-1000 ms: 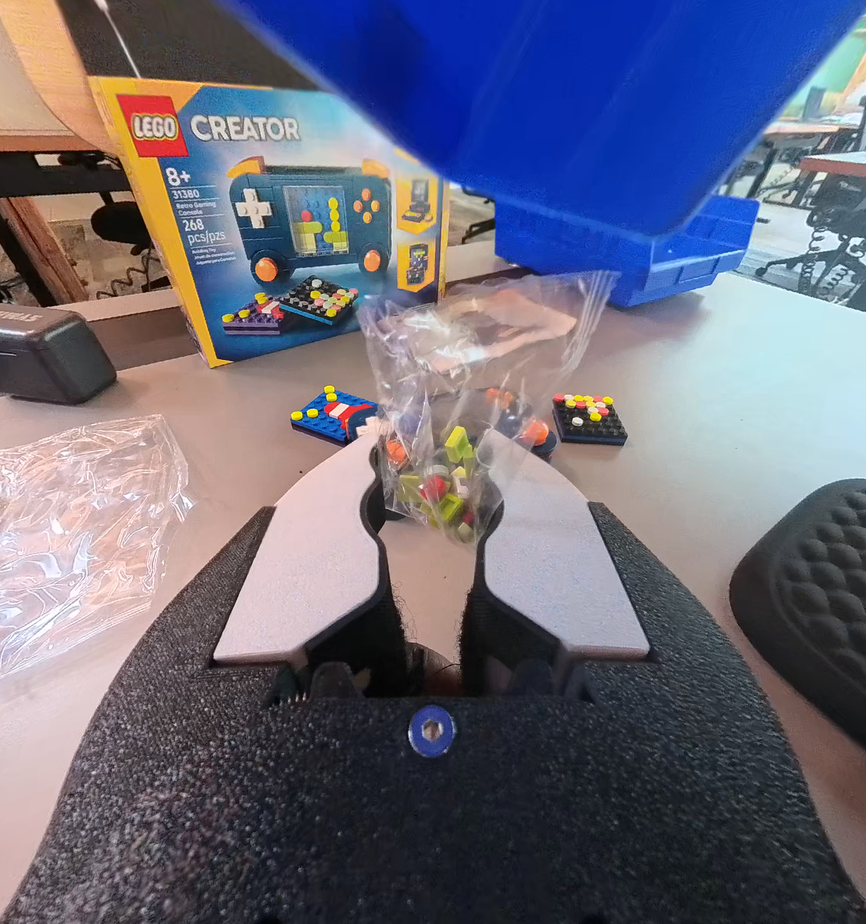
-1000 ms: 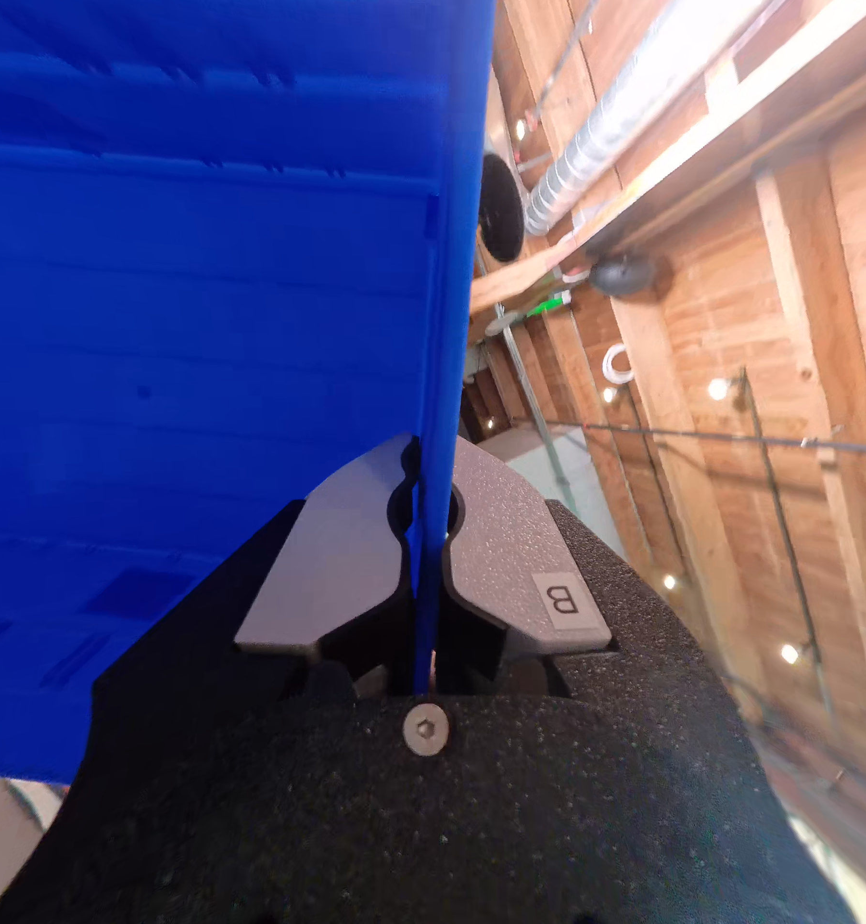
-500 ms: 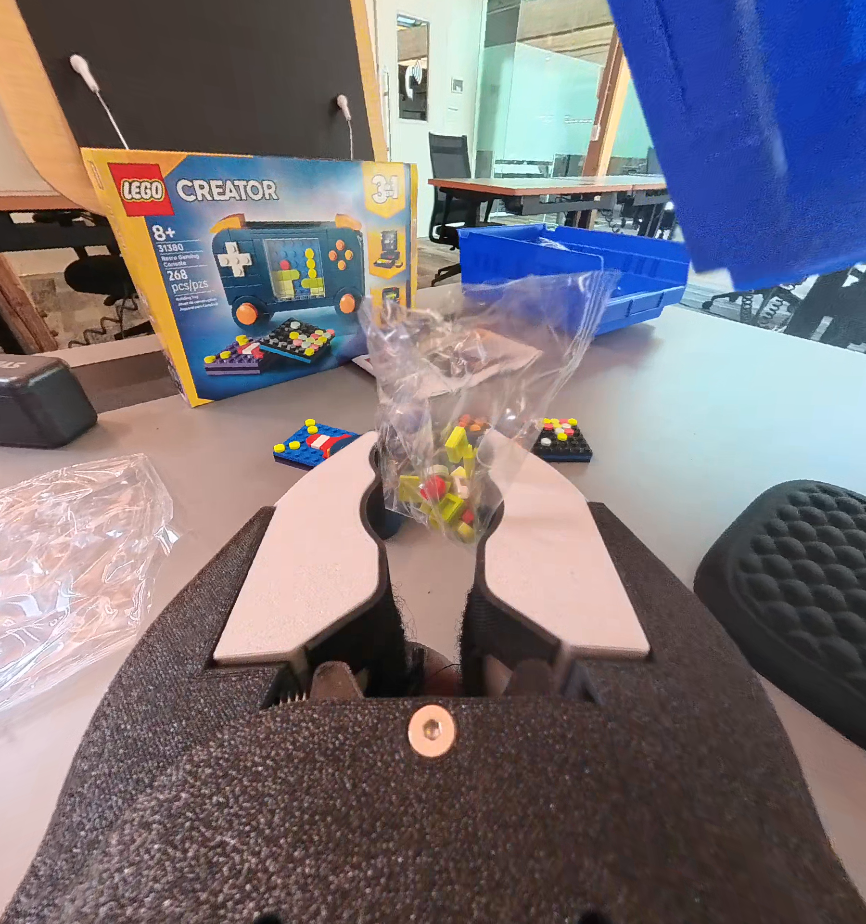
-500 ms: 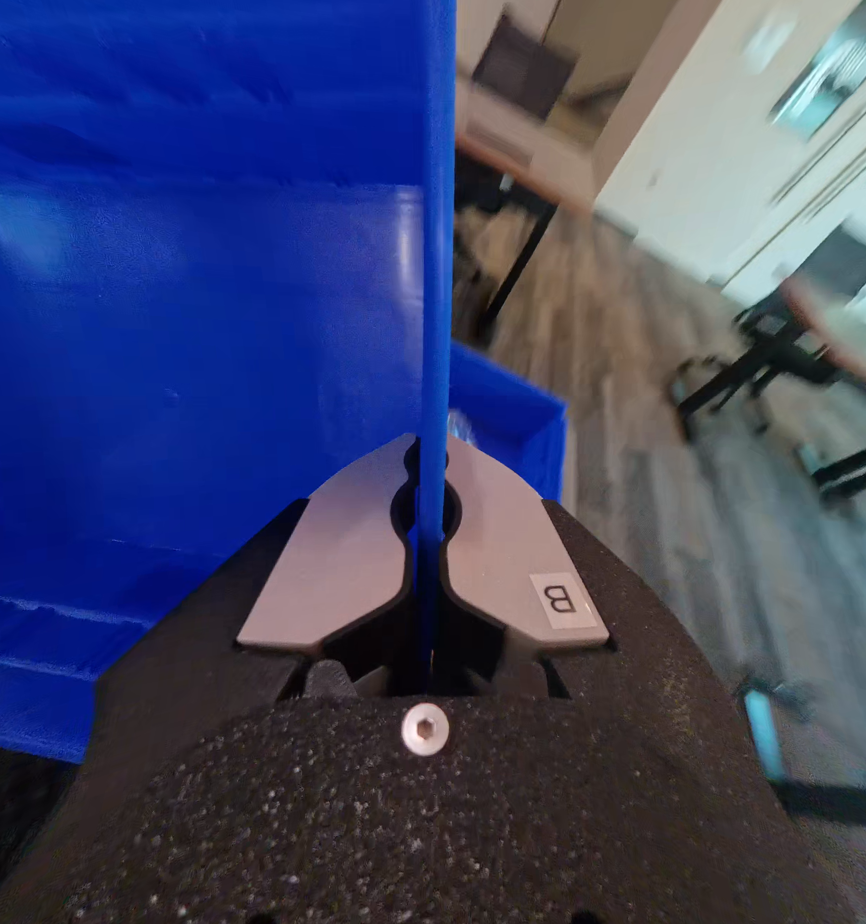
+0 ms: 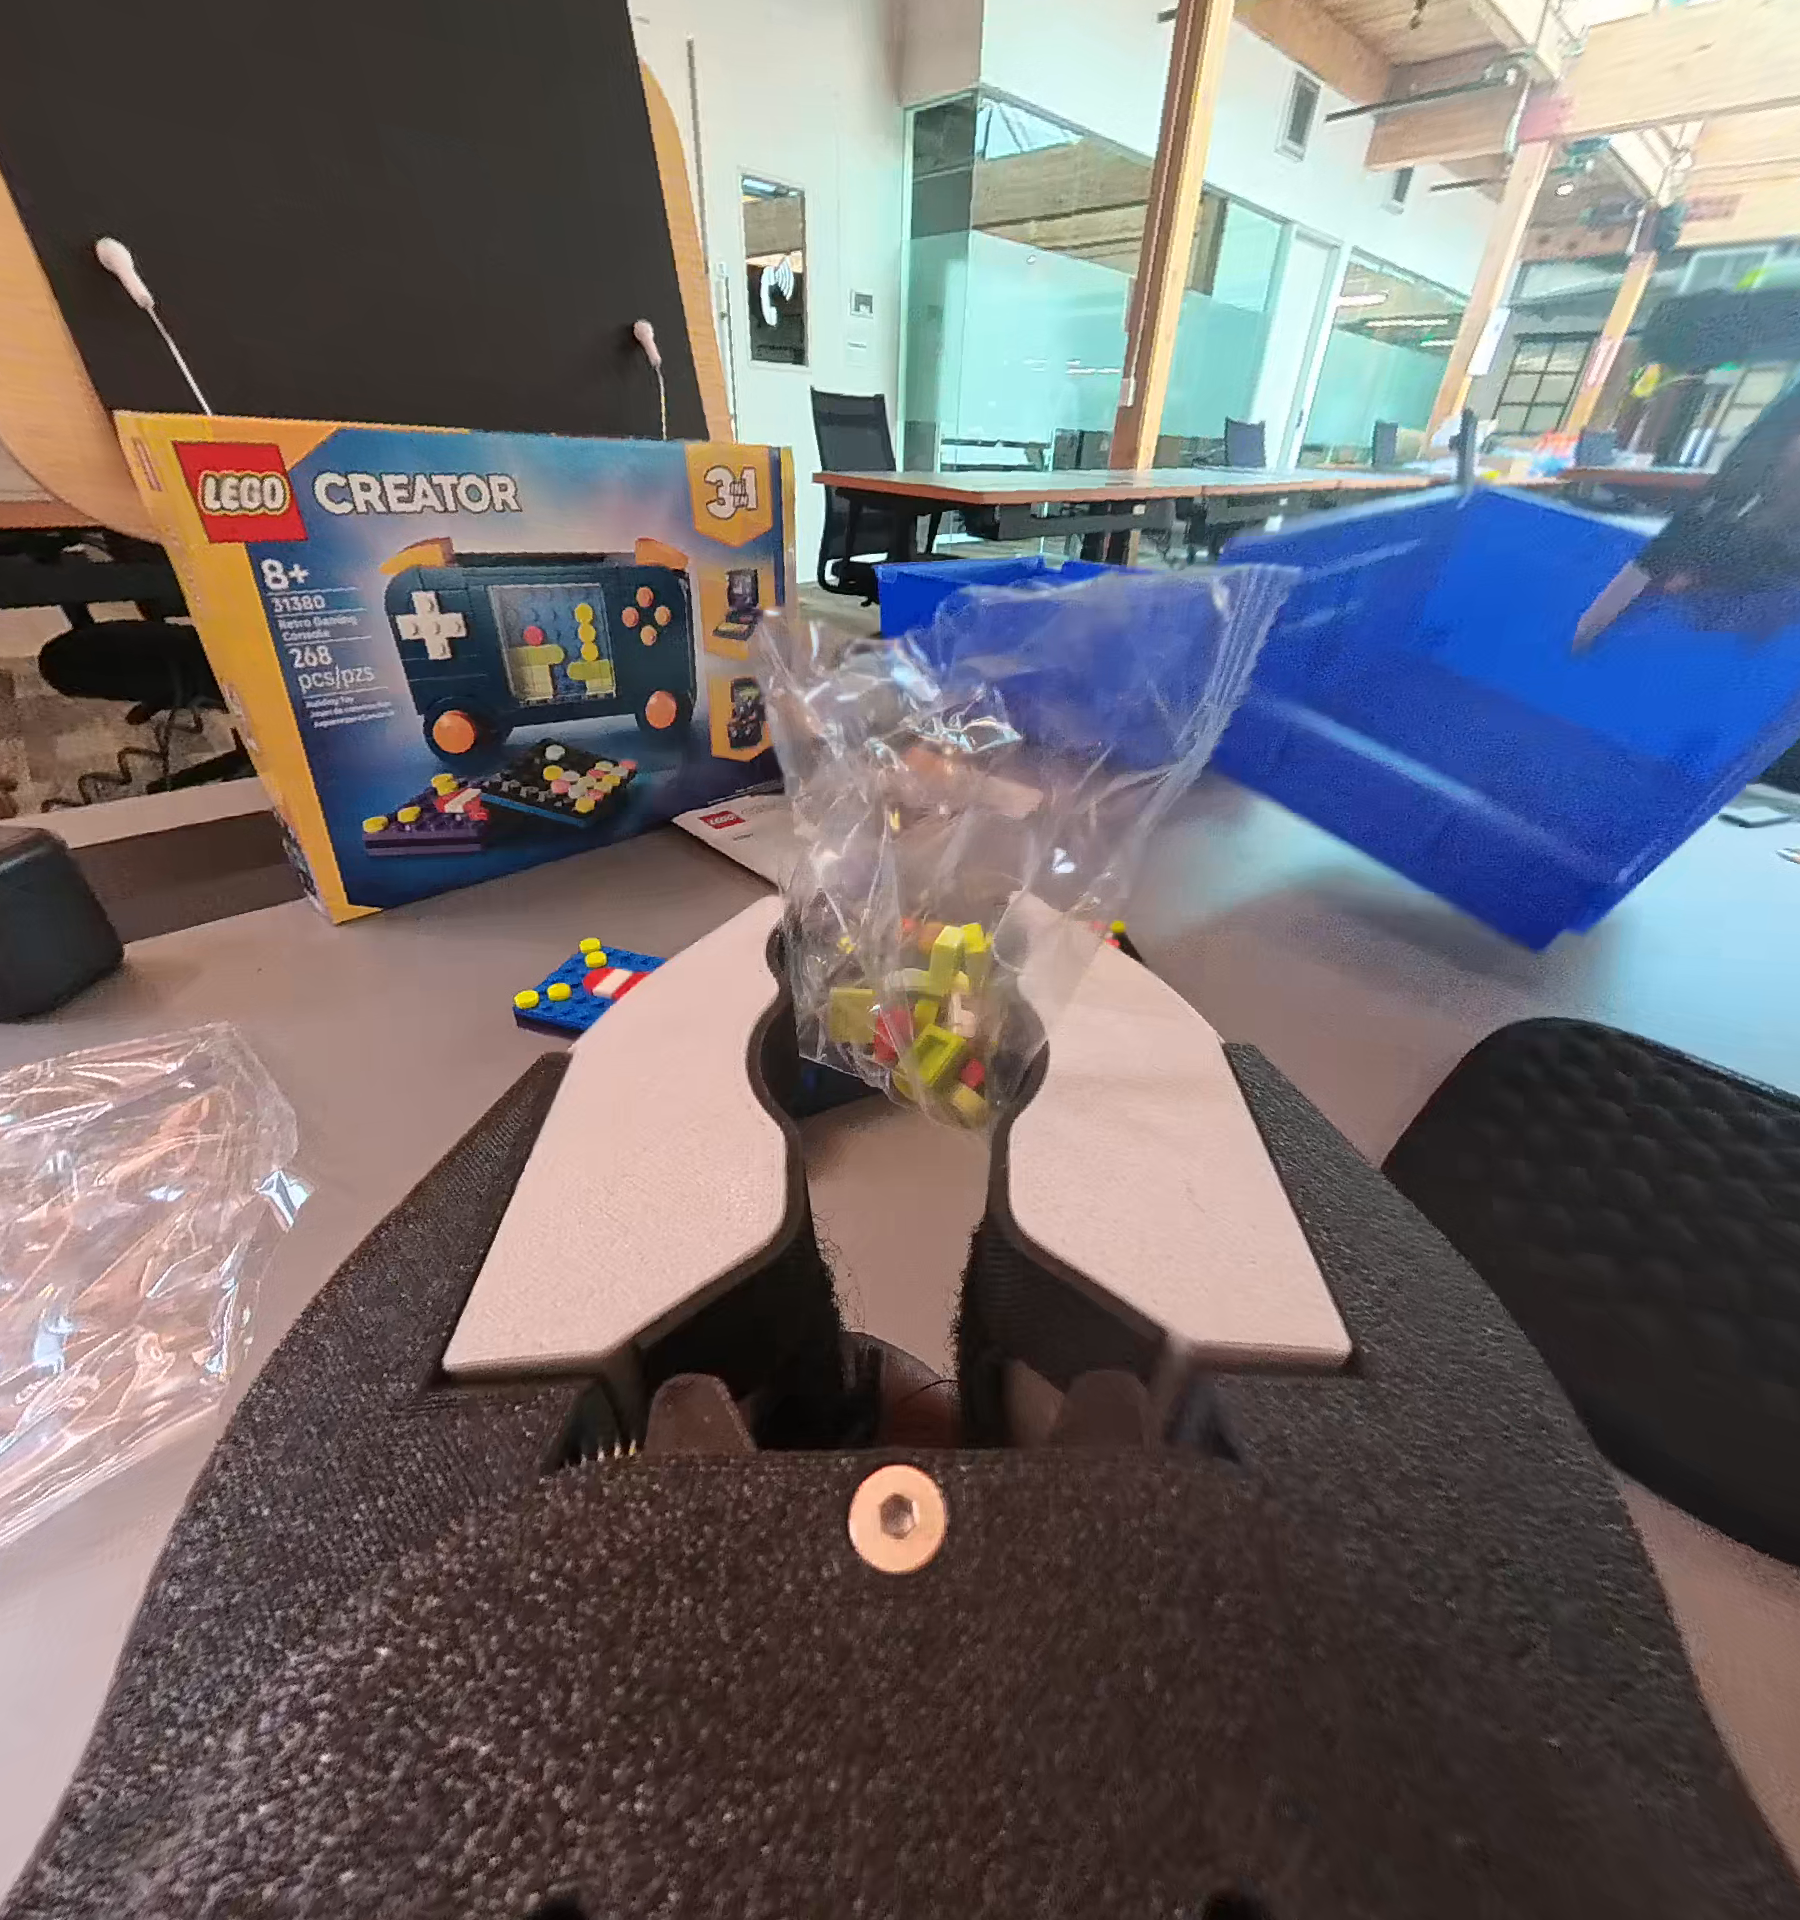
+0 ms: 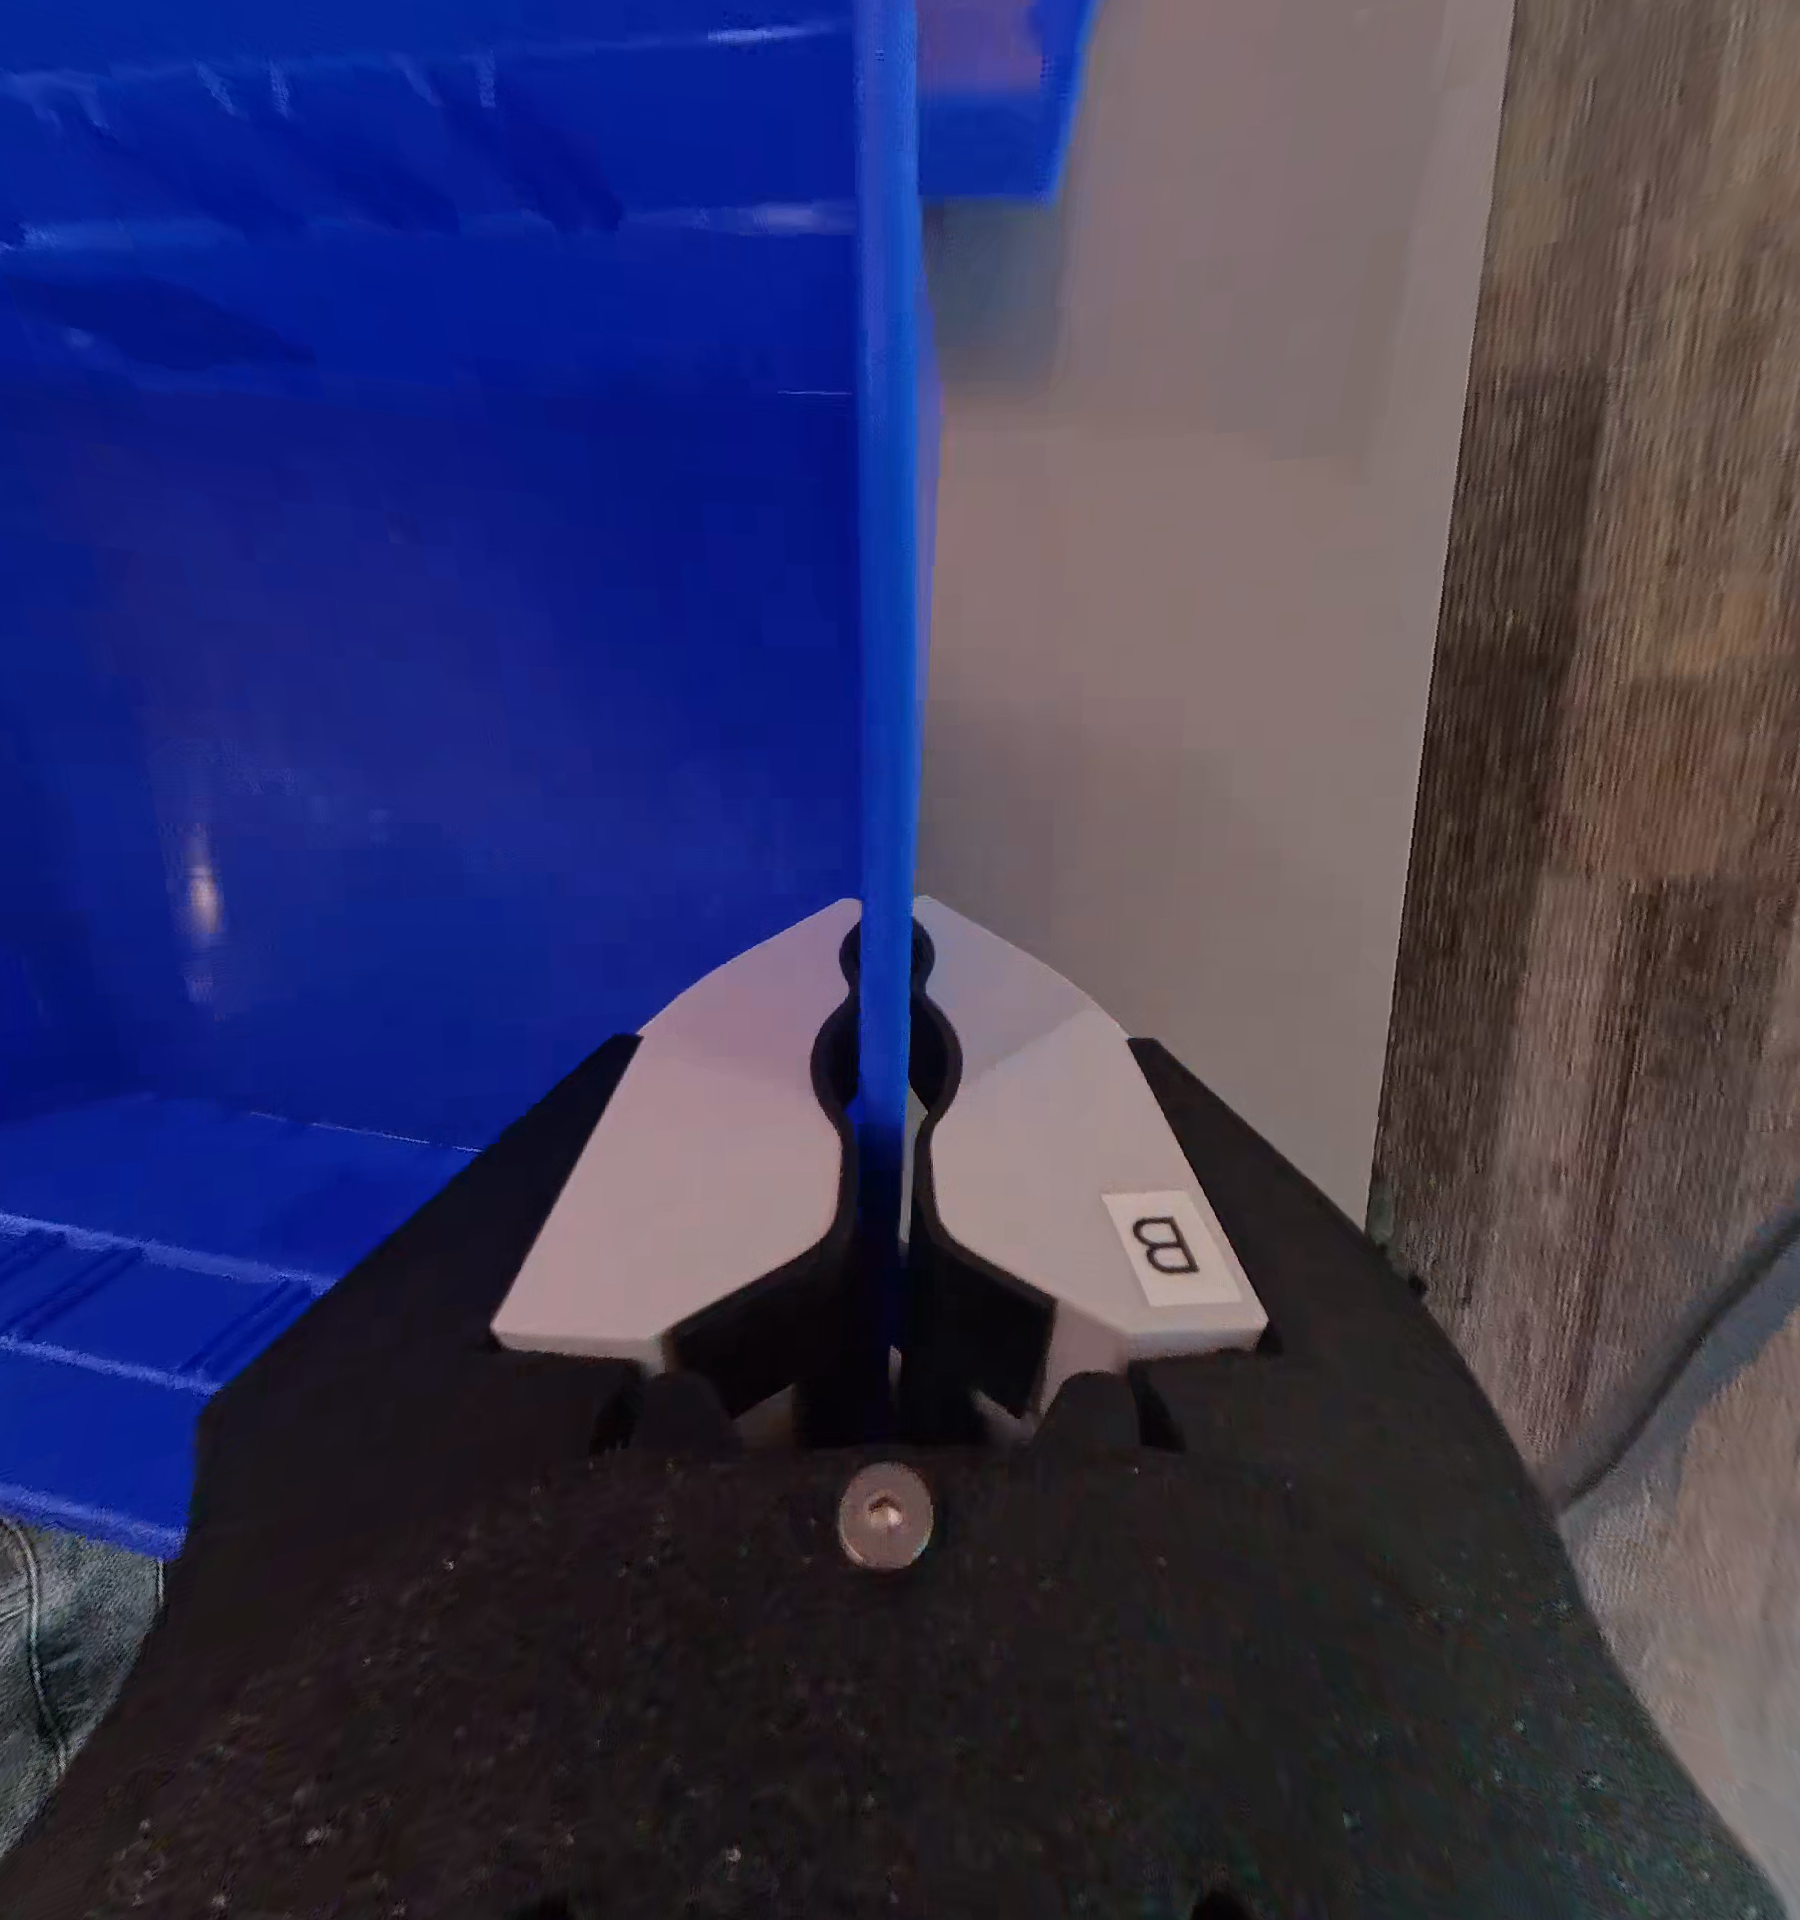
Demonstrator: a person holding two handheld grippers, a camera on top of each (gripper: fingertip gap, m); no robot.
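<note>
My left gripper [image 5: 906, 935] is shut on a clear plastic bag [image 5: 969, 790] that holds several small yellow, green and red bricks, and keeps it upright above the grey table [image 5: 376, 1018]. My right gripper [image 6: 888, 914] is shut on the side wall of a blue plastic bin [image 6: 356, 623]. In the left wrist view that bin [image 5: 1498, 707] hangs tilted at the right, just above the table, with the right gripper [image 5: 1644, 582] on its far rim. A small blue brick plate [image 5: 584, 987] lies on the table just left of the bag.
A brick-set box [image 5: 460, 644] stands at the back left. A second blue bin [image 5: 969, 592] sits behind the bag. An empty crumpled bag [image 5: 85, 1226] lies at the left, a black box [image 5: 13, 925] at the far left, a black dimpled pad [image 5: 1644, 1247] at the right. My hands' fingertips stand some 55 cm from each other.
The right gripper has swung the blue bin from overhead down and to the right, close to the table. The left gripper has kept hold of the bag and tilted up slightly.
</note>
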